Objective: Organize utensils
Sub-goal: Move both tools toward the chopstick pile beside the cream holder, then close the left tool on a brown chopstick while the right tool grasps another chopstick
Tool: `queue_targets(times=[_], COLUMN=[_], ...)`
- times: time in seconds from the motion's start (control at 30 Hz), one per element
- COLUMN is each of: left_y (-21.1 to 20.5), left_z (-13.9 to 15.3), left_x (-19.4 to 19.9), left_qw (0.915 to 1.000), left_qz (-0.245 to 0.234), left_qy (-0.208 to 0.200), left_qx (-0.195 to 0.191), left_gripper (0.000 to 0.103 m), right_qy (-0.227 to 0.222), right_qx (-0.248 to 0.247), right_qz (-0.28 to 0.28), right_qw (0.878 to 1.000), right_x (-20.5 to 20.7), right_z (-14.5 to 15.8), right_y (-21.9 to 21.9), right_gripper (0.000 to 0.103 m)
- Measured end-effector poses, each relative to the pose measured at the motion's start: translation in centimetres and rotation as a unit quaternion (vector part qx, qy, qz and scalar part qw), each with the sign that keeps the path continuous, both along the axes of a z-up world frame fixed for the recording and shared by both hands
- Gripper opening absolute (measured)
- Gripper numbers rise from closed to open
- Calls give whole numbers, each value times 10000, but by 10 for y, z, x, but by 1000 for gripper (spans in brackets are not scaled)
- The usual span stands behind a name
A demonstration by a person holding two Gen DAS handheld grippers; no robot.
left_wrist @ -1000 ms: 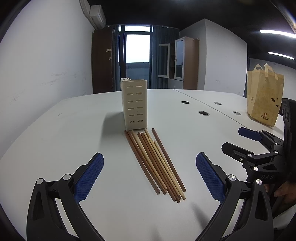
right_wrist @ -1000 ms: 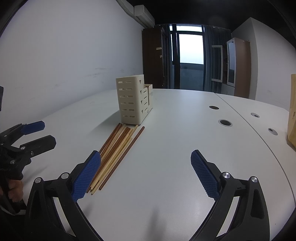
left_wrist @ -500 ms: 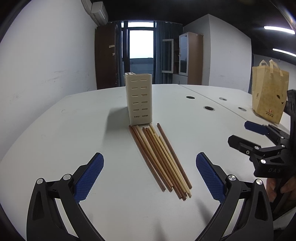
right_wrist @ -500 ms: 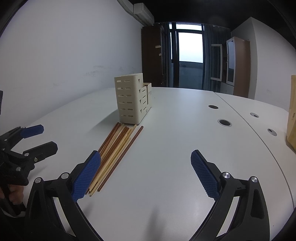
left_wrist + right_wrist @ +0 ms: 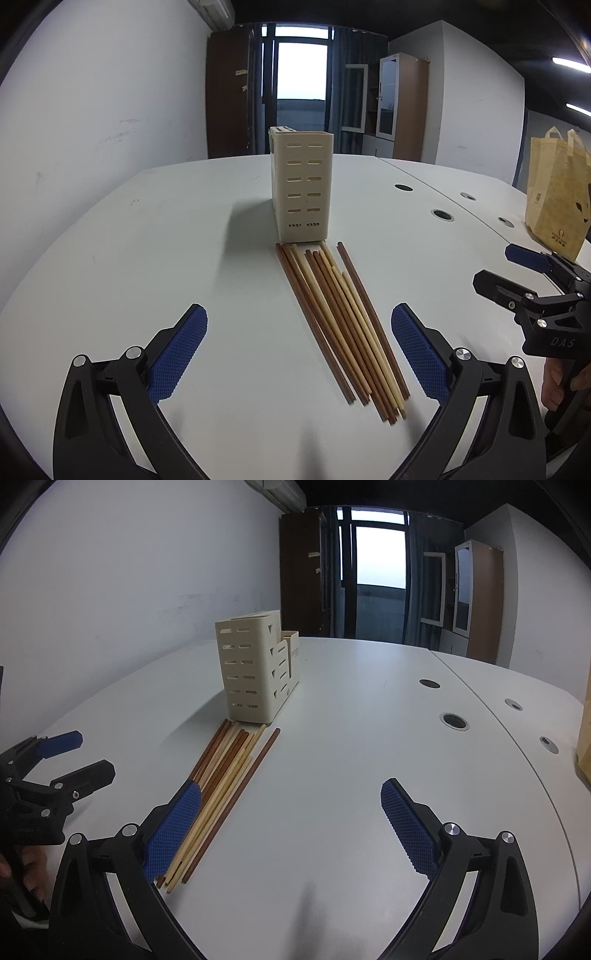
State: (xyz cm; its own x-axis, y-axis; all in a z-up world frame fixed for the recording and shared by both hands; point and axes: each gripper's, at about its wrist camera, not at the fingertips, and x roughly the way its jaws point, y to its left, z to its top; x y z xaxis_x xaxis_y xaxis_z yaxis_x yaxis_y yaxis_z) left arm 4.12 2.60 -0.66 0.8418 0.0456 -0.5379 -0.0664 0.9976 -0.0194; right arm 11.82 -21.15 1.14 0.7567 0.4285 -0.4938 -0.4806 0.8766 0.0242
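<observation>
Several brown and tan wooden chopsticks [image 5: 341,321] lie side by side on the white table [image 5: 147,258], their far ends touching a cream slotted utensil holder [image 5: 302,188] that stands upright. My left gripper [image 5: 299,343] hovers open above the table, its right pad close to the chopsticks' near ends. In the right wrist view the same chopsticks [image 5: 225,782] run under the left pad of my open right gripper [image 5: 291,823], and the holder [image 5: 255,672] shows stepped compartments. Each gripper is empty. The other gripper appears at each view's edge, held by a hand.
A brown paper bag [image 5: 557,199] stands on the table at the far right. Round cable holes [image 5: 453,720] dot the table along its seam. A white wall runs along the left side, with a dark door and cabinets behind the table.
My left gripper has swung right and moved closer, so the holder and chopsticks now sit nearer the middle of its view. The right gripper has drifted slightly toward the chopsticks.
</observation>
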Motion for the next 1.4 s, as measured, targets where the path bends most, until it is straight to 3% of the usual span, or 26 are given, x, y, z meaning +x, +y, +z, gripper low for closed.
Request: queue_targets(times=[0.3, 0.67, 0.77, 0.83, 1.4], left_y=[22, 25, 35, 42, 69], left_z=[1, 1, -3, -6, -25], left_x=[38, 79, 95, 104, 173], left_qw=[9986, 9967, 9915, 9889, 9738], left_qz=[32, -76, -259, -219, 156], left_qy=[489, 812, 1174, 1332, 2214], left_qx=[-218, -21, -501, -621, -492], left_gripper=[97, 97, 97, 97, 97], right_qy=[315, 742, 895, 1008, 1941], right_qx=[-226, -565, -546, -509, -808], right_qz=[87, 166, 193, 159, 182], right_qw=[9992, 9955, 9943, 9935, 9775], right_x=[30, 70, 83, 90, 149], right_z=[1, 5, 6, 6, -5], right_y=[20, 44, 47, 48, 76], right_gripper=[99, 99, 99, 99, 99])
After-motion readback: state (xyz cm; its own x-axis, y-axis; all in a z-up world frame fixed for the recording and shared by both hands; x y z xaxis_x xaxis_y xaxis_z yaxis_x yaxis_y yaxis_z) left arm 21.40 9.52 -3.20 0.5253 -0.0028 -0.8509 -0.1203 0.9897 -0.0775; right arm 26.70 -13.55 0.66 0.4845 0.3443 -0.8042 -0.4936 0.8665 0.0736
